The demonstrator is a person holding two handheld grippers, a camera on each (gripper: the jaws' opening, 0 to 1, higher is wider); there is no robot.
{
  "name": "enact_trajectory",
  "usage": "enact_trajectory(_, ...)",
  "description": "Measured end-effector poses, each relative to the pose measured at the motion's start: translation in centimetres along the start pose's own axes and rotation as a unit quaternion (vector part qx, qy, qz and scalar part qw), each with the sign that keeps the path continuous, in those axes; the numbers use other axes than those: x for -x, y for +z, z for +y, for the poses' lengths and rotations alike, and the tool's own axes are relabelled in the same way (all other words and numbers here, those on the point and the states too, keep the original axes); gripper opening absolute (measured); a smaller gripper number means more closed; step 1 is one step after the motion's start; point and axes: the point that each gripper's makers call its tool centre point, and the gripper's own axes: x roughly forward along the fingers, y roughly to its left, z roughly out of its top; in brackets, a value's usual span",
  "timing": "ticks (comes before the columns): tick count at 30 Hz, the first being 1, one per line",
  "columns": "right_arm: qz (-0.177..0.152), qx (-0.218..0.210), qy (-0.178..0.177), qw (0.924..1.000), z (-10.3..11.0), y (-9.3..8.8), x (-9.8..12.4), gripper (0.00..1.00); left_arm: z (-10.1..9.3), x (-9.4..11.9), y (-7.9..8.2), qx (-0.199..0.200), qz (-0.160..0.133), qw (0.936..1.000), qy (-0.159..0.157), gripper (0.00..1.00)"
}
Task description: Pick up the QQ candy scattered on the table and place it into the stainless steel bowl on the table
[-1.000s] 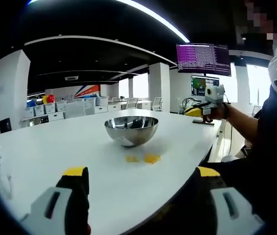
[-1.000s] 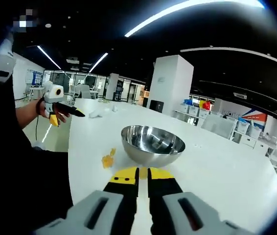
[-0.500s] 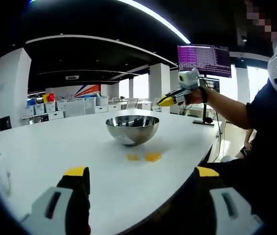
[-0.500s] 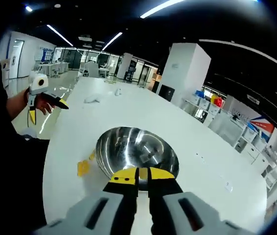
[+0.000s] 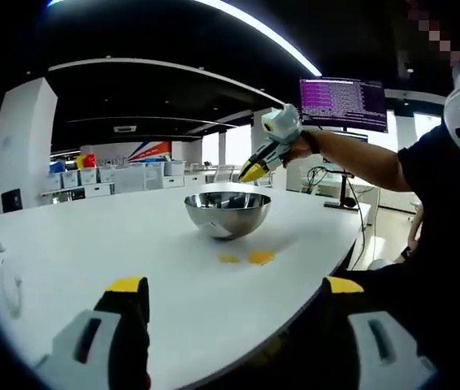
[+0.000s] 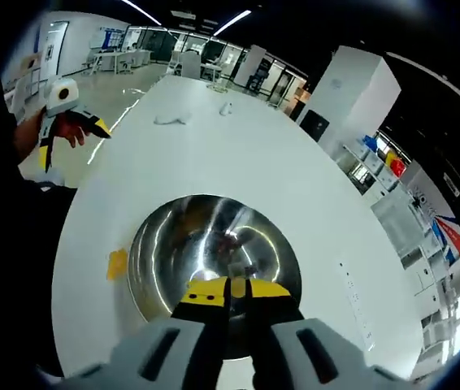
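A stainless steel bowl [image 5: 226,223] stands on the white table [image 5: 92,252], with two yellow QQ candies [image 5: 260,257] lying just in front of it. My left gripper [image 5: 236,286] hovers low over the near table edge, jaws wide open and empty. A hand holds my right gripper [image 5: 254,171] above the bowl's far right rim, tilted down. In the right gripper view I look down into the bowl [image 6: 181,244], over which my right gripper [image 6: 230,286] is shut; I cannot tell whether a candy is pinched. A candy [image 6: 117,262] lies left of the bowl. The left gripper [image 6: 74,145] is open at the upper left.
A person's dark sleeve and body [image 5: 449,244] stand at the table's right edge. A monitor with a purple screen [image 5: 344,96] hangs behind. Small white items [image 6: 171,120] lie far down the table. Shelves with coloured bins [image 5: 84,175] line the back.
My right gripper has swung from beside the table up and over the bowl, so its view now looks straight down into it. The left gripper has barely moved.
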Motion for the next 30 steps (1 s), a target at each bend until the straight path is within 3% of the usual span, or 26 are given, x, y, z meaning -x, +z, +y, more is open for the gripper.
enact_trajectory(8, 0.013, 0.009, 0.006, 0.9999, 0.1, 0.0, -0.7, 0.11, 0.5, 0.3, 0.0, 0.002, -0.002, 1.0, 0.005, 0.86)
enact_trajectory(12, 0.01, 0.007, 0.004, 0.9999, 0.0, 0.0, -0.7, 0.24, 0.5, 0.3, 0.0, 0.003, -0.003, 1.0, 0.004, 0.86)
enact_trajectory(22, 0.005, 0.006, -0.002, 1.0, 0.1, 0.0, 0.2, 0.22, 0.3, 0.2, 0.1, 0.003, -0.003, 1.0, 0.003, 0.86)
enact_trajectory(26, -0.006, 0.0, -0.009, 0.9999, 0.3, 0.0, 1.3, 0.22, 0.1, 0.1, 0.3, 0.0, -0.003, 1.0, 0.002, 0.86)
enact_trajectory(30, -0.044, -0.021, -0.026, 0.9985, 0.8, 0.0, 3.3, 0.22, -0.1, 0.3, 0.5, -0.003, -0.004, 1.0, 0.002, 0.86)
